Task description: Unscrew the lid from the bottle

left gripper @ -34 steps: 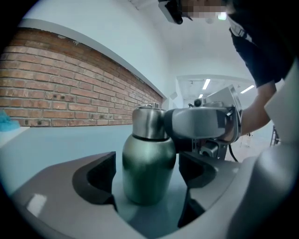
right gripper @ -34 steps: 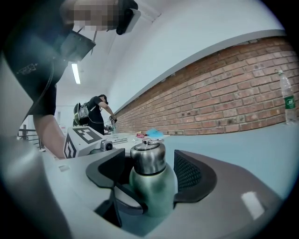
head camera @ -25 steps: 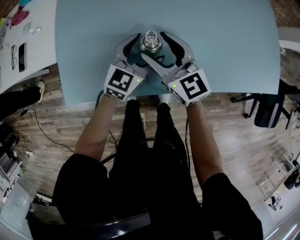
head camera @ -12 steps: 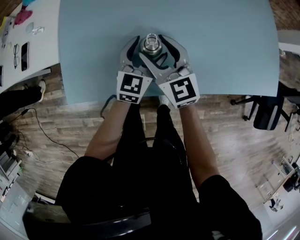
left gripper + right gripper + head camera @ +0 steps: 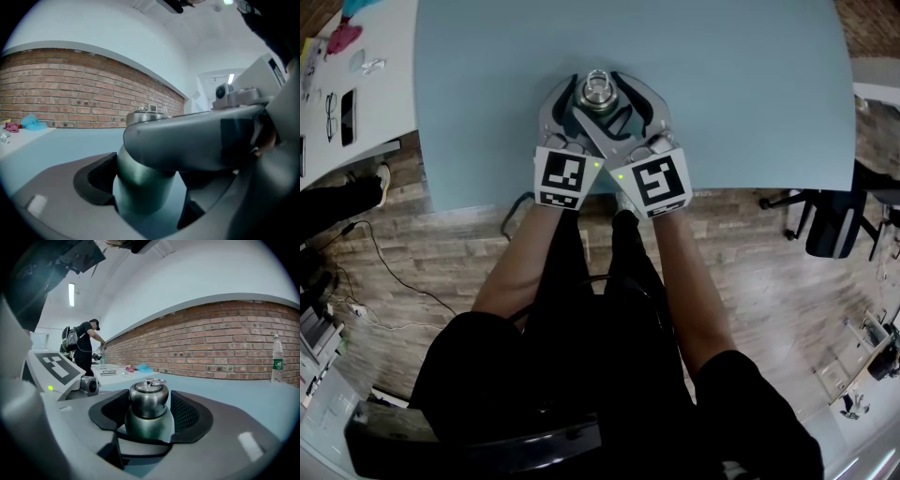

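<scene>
Bottle [image 5: 598, 94]: one, steel, standing upright near the front edge of the pale blue table [image 5: 750, 94] in the head view, with two grippers crossed around it. The left gripper [image 5: 589, 97] and the right gripper [image 5: 606, 92] each carry one marker cube [image 5: 564, 175] with a black-and-white square pattern, and one green light. A white side table [image 5: 380, 84] at the left holds one phone [image 5: 343, 114] and one pair of glasses [image 5: 325, 112].

In the left gripper view the bottle's dark green body [image 5: 140, 187] stands between this gripper's fingers [image 5: 96, 180]. They have just been closing and are still wide. One pad lies against the body, and a strip of table shows on the other side. One finger of the right gripper crosses in front, and the lid [image 5: 143, 111] peeks over it.

In the right gripper view its fingers [image 5: 187, 416] have just been closing and now sit tight on the single rounded lid [image 5: 149, 397], one pad on each side. The lid has one small ring on top. One clear water bottle [image 5: 277, 357] stands by the brick wall [image 5: 225, 343], its green label too small to read. One person [image 5: 86, 348] stands far back at the left
</scene>
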Action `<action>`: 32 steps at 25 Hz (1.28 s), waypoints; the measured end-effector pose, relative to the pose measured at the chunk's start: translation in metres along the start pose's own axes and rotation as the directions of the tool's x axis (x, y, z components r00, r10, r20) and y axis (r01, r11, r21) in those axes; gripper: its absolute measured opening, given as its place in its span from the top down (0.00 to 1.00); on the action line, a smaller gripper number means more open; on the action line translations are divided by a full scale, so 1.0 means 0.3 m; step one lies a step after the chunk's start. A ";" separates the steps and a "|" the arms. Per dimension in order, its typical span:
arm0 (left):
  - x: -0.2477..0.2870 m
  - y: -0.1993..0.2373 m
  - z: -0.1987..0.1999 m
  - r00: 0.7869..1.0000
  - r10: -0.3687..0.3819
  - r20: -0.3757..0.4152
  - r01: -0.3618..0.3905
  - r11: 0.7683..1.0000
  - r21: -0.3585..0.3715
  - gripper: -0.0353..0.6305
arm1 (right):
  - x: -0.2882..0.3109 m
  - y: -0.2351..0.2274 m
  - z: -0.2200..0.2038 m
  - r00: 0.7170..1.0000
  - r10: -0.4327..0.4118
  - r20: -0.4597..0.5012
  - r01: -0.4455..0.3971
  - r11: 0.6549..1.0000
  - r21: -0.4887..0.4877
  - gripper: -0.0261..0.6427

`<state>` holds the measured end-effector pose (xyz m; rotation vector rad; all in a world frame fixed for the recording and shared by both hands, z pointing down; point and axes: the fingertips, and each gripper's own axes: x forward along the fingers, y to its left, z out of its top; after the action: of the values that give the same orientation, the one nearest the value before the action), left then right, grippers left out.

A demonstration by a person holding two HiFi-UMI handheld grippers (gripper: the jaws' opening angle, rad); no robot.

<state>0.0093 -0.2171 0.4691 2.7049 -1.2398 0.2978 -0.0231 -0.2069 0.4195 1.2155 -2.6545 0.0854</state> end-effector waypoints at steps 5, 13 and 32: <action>0.002 0.008 -0.003 1.000 0.005 -0.003 -0.005 1.000 0.011 0.40 | 0.003 0.001 -0.003 1.000 0.012 0.004 -0.012 1.000 -0.005 0.57; 0.003 0.004 0.001 1.000 -0.030 -0.001 0.030 0.999 0.020 0.40 | 0.000 0.001 0.000 0.998 0.060 0.010 -0.060 0.998 -0.006 0.58; -0.018 -0.027 -0.006 0.959 -0.281 -0.043 0.284 0.954 0.097 0.40 | -0.016 0.035 -0.003 0.938 0.346 -0.007 -0.345 0.935 -0.085 0.58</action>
<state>0.0117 -0.2074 0.4691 2.9044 -0.8336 0.3704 -0.0276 -0.1963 0.4197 0.7128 -2.8179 0.0238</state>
